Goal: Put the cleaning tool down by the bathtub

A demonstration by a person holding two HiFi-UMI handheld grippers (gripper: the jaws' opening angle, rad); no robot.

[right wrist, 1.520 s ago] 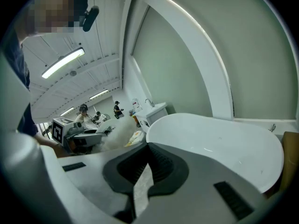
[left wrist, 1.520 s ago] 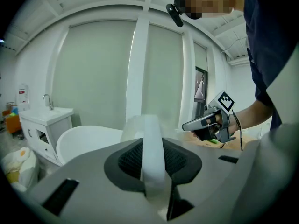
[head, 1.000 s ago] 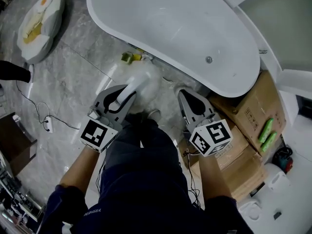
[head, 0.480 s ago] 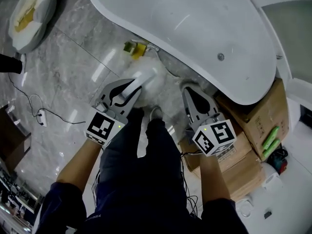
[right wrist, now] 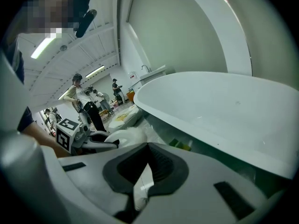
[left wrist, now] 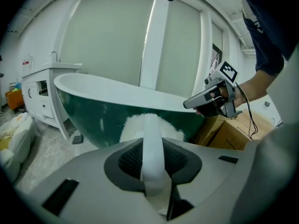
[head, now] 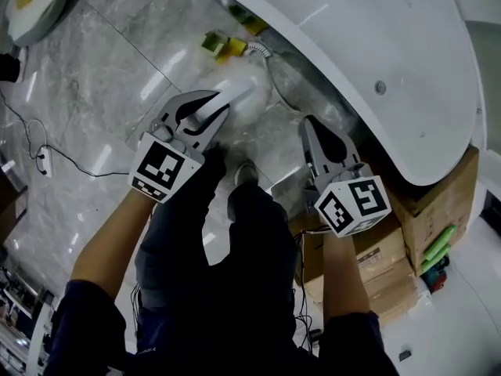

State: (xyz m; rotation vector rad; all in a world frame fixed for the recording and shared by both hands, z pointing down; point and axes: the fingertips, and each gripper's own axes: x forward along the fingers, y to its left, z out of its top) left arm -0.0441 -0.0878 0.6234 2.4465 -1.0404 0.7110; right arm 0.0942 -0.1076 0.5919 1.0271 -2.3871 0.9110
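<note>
Since the earlier frame the bathtub point(head: 376, 45) has slid toward the upper right of the head view, and both grippers have been carried closer to its base. The cleaning tool point(head: 239, 99) is clamped by its white handle in the jaws of the left gripper point(head: 221, 105), at upper centre of that view. Its long axis is laid along the jaws' own line, from lower left to upper right, and its fluffy head is thrust out beyond the tips toward the tub's dark underside. It is held above the marble floor point(head: 102, 69), near the yellow-green items point(head: 223, 45) at the tub's foot. The right gripper point(head: 309, 124), right of centre beside the cardboard boxes point(head: 423, 210), is kept with its jaws drawn together, and nothing is seen held in them. A lowering straight ahead of the left jaws is judged to be what remains.
</note>
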